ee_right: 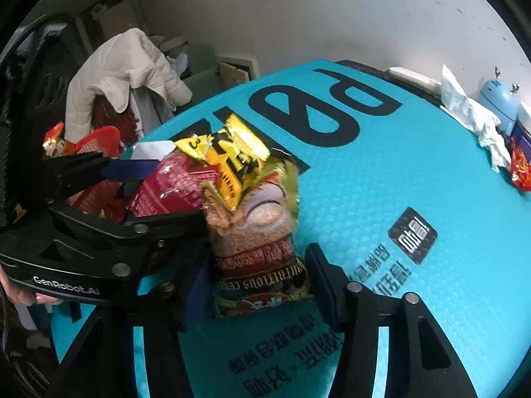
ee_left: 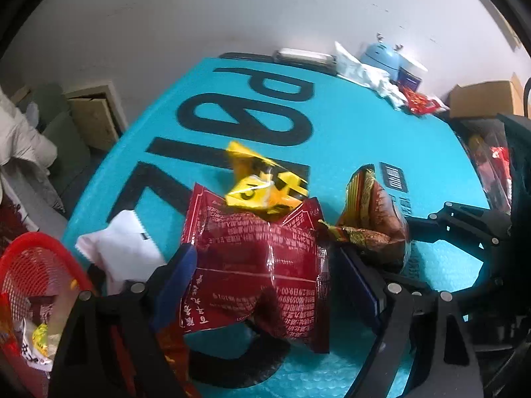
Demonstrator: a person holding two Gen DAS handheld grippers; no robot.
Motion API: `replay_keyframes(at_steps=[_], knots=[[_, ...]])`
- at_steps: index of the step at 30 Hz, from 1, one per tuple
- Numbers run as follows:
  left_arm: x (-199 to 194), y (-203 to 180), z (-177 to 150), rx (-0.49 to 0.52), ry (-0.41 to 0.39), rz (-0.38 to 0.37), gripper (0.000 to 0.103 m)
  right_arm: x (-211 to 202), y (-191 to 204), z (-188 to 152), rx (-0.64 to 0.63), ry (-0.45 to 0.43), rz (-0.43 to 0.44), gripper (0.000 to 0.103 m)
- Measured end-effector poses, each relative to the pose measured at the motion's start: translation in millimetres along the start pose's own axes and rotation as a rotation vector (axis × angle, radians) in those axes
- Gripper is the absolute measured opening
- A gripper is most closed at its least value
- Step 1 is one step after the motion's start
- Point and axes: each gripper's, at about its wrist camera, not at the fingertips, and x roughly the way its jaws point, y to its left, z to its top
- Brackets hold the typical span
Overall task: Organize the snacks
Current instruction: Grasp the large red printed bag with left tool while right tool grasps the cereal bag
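My left gripper (ee_left: 265, 262) is shut on a dark red snack packet (ee_left: 255, 265) and holds it above the teal table mat (ee_left: 348, 139). My right gripper (ee_right: 259, 265) is shut on a brown cereal snack packet (ee_right: 255, 232), which also shows at the right of the left wrist view (ee_left: 375, 215). A yellow snack packet (ee_left: 262, 182) lies just behind the red packet and touches both in the right wrist view (ee_right: 229, 156). A white packet (ee_left: 122, 248) lies on the mat to the left. A red mesh basket (ee_left: 30, 265) with several snacks stands at the left edge.
At the far right corner of the table are a blue appliance (ee_left: 381, 56), white crumpled plastic (ee_left: 368, 73) and red packets (ee_left: 421, 102). A cardboard box (ee_left: 481, 99) stands off the table to the right. A white jacket (ee_right: 122, 69) hangs beyond the left edge.
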Motion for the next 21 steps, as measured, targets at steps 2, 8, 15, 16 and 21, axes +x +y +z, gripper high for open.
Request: replay_keyframes(at_steps=[2,8,15,16,21], knots=[[0.7,-1.9,-2.4,-0.003,0.003,-0.025,0.085,-3.5,-1.5,-4.3,0.016,0.003,-0.009,0.052],[-1.5,-18.3,-13.9,0.03,0.007,-0.071,0.074,-19.1,-2.7,-22.5,0.055,0.009,-0.04,0.049],[-16.8,-42.5,-33.3,0.079,0.015,-0.113,0.072,-44.0,0.9,-50.2,0.103,0.023,-0.085,0.049],[-19.2,-45.5,-37.3,0.084,0.019,-0.119,0.072,-47.7,1.9,-55.2,0.112,0.025,-0.089,0.049],[-33.5,-60.7,-59.7,0.111,0.039,-0.148,0.072,-65.9,12.5,-80.4,0.138,0.034,-0.109,0.049]])
